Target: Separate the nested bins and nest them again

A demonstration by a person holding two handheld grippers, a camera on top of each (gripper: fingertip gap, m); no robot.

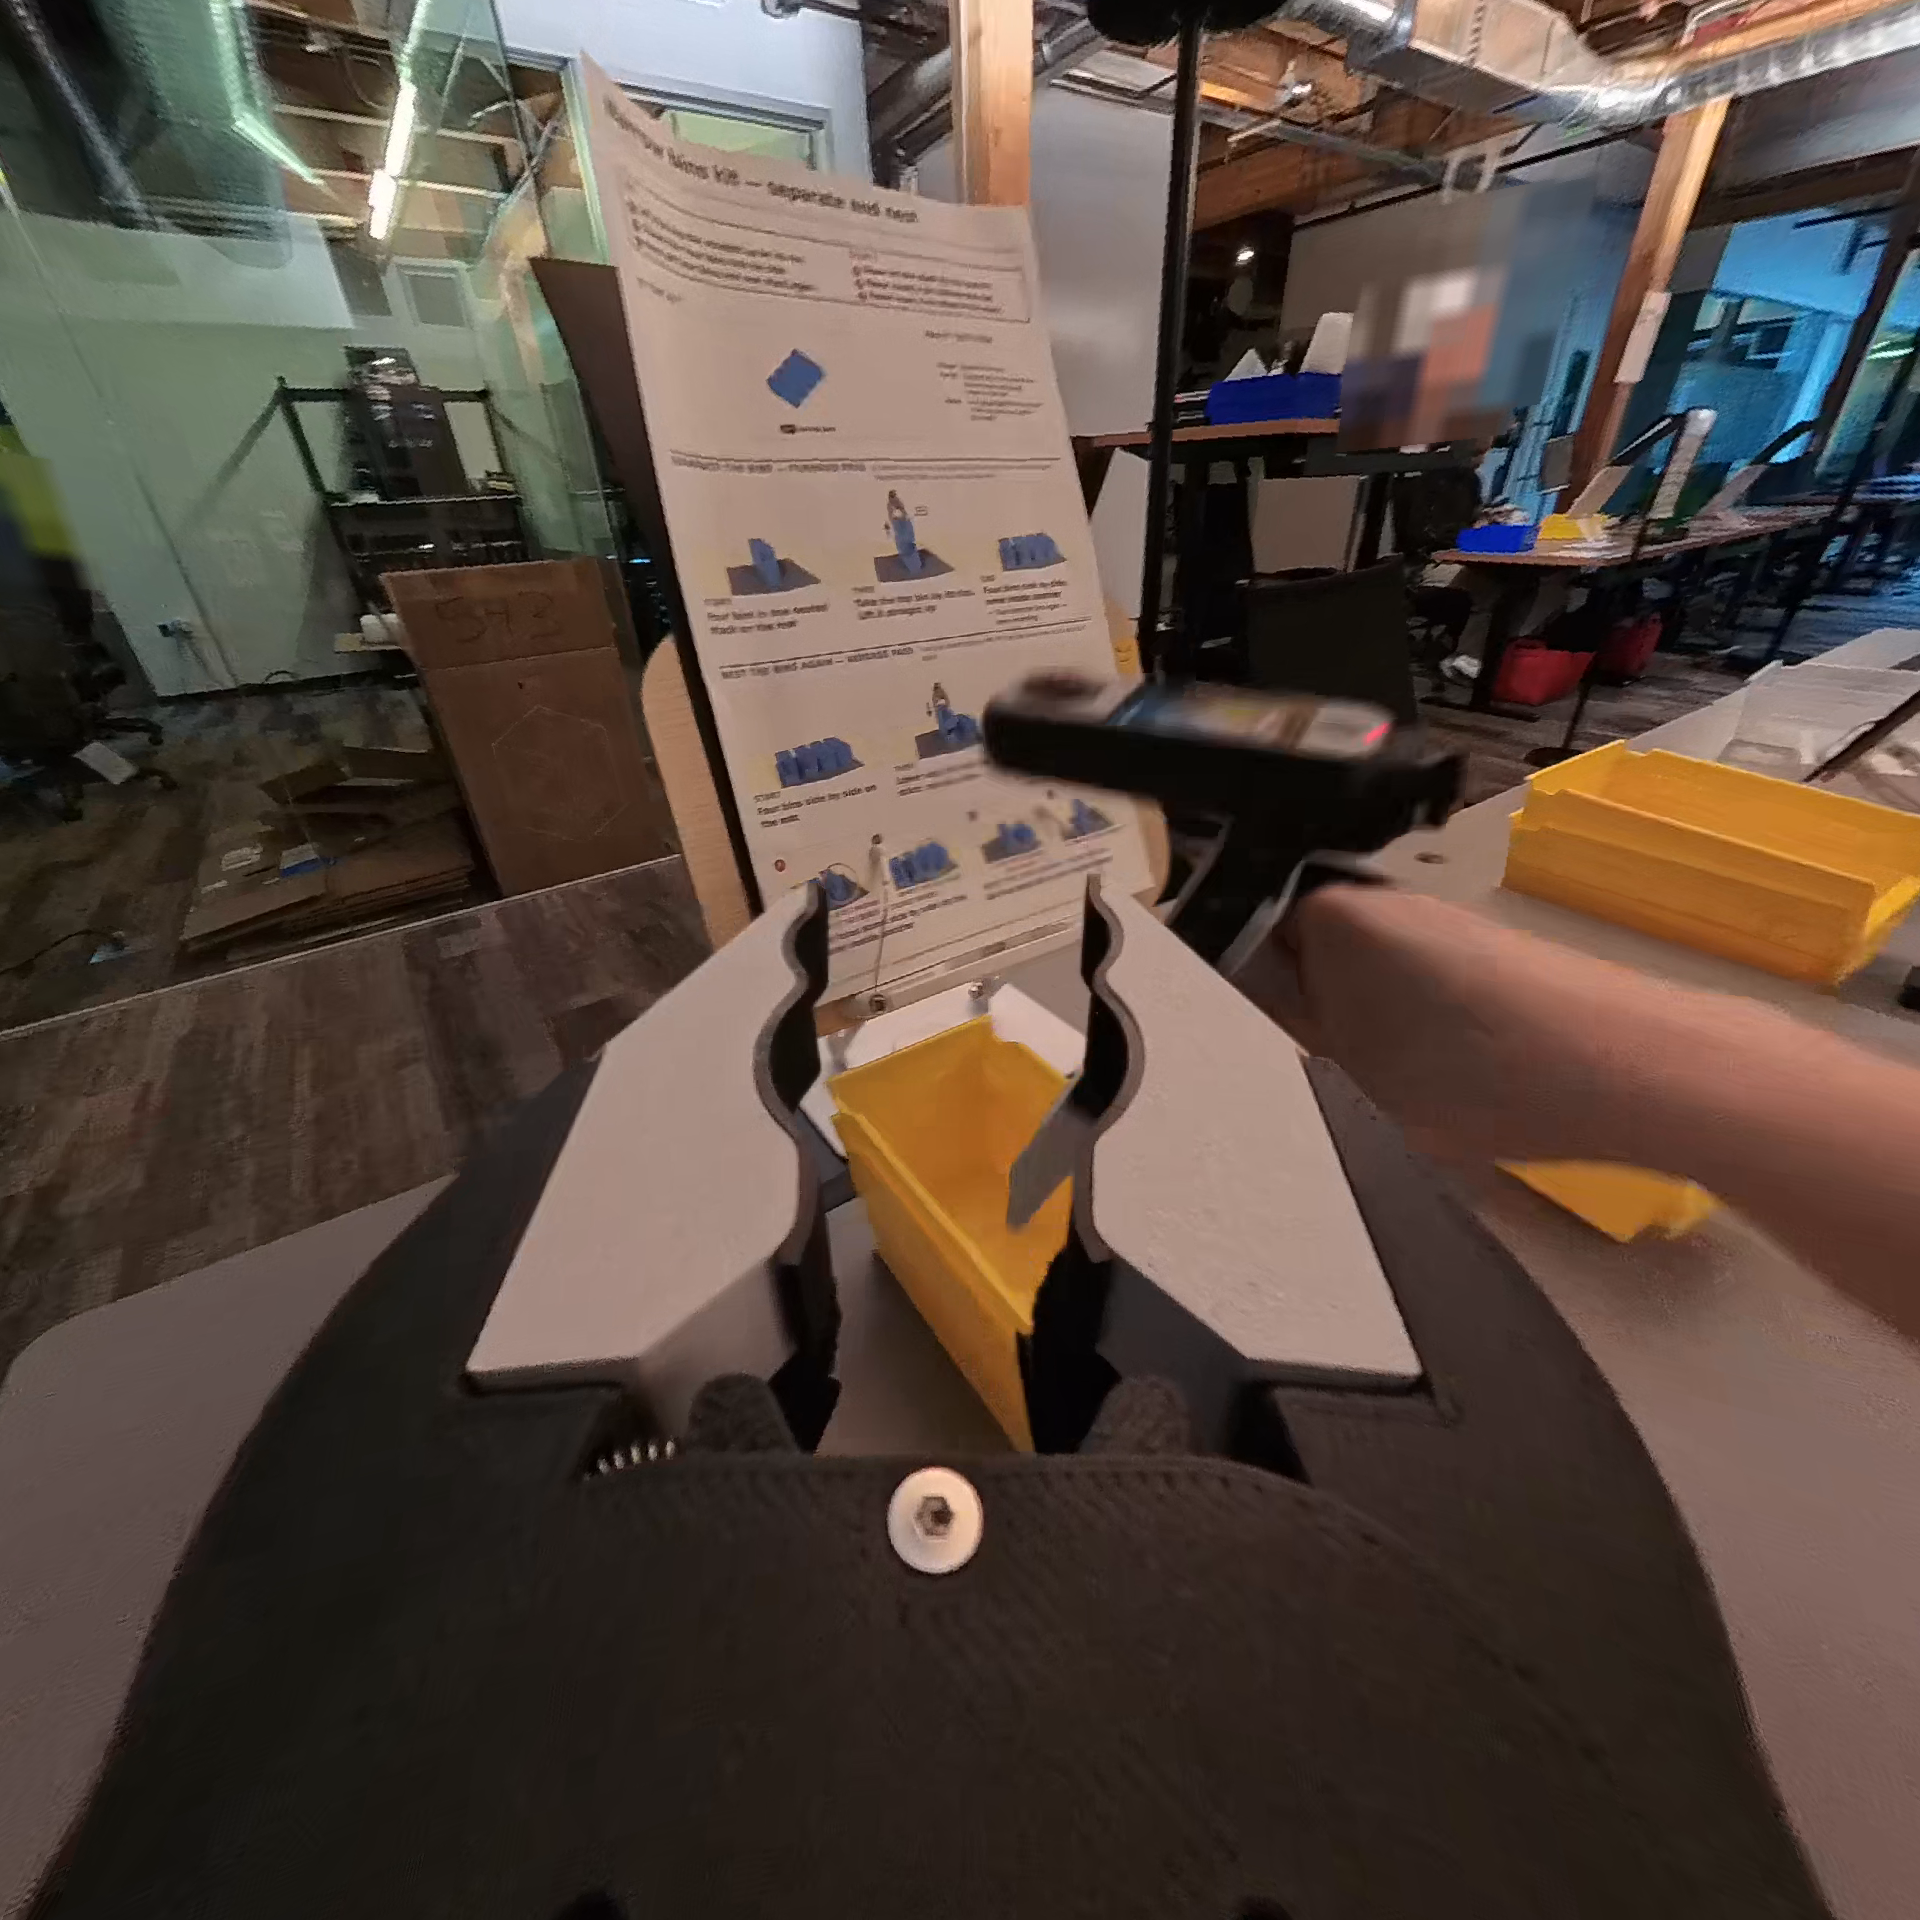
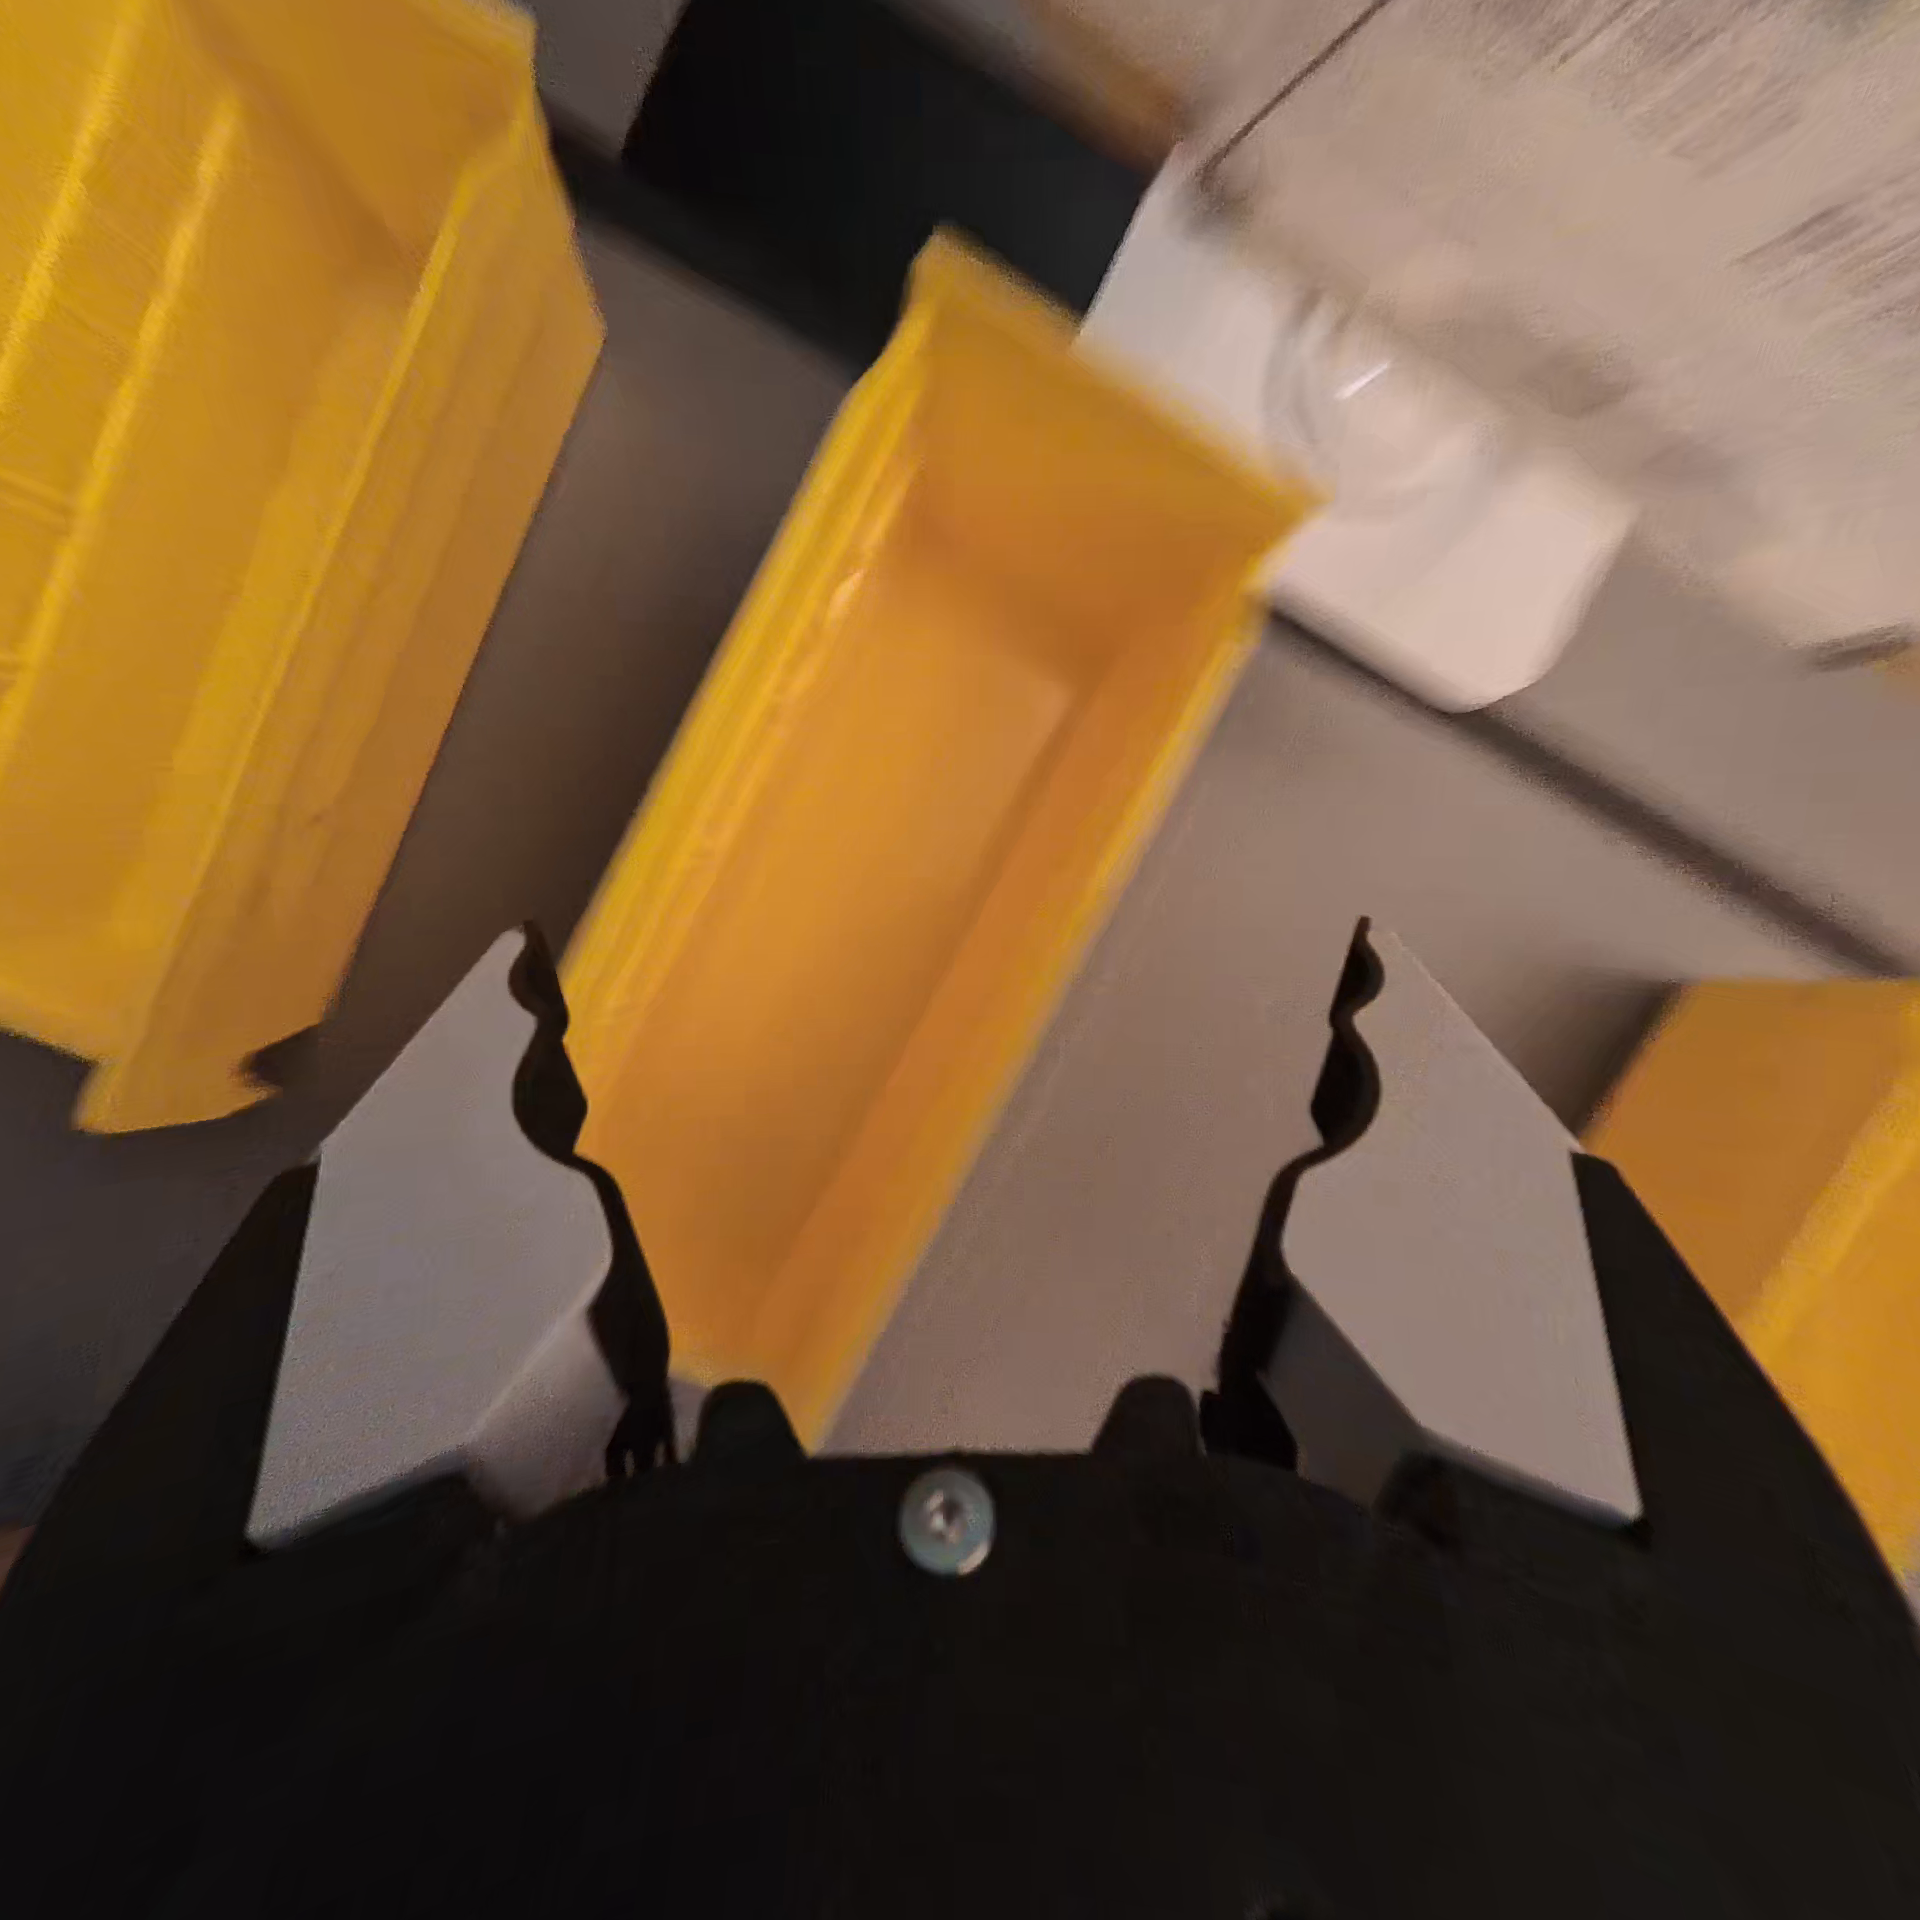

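1. Left hand-held gripper (image 1: 951,935): jaws apart, gripping nothing; one yellow bin (image 1: 935,1164) sits on the grey tabletop (image 1: 1714,1455) below, its rim partly between the fingers.
2. Right hand-held gripper (image 2: 945,966): jaws wide apart, gripping nothing, above one open bin (image 2: 914,810).
3. Right view shows three bin shapes: middle one, a stack (image 2: 239,520) at 10 o'clock, a third (image 2: 1787,1195) at 3 o'clock.
4. Left view: stack (image 1: 1704,862) at 2 o'clock, one instruction sheet (image 1: 862,540) at 12.

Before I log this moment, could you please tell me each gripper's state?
Left gripper: open, holding nothing.
Right gripper: open wide above a yellow bin, holding nothing.
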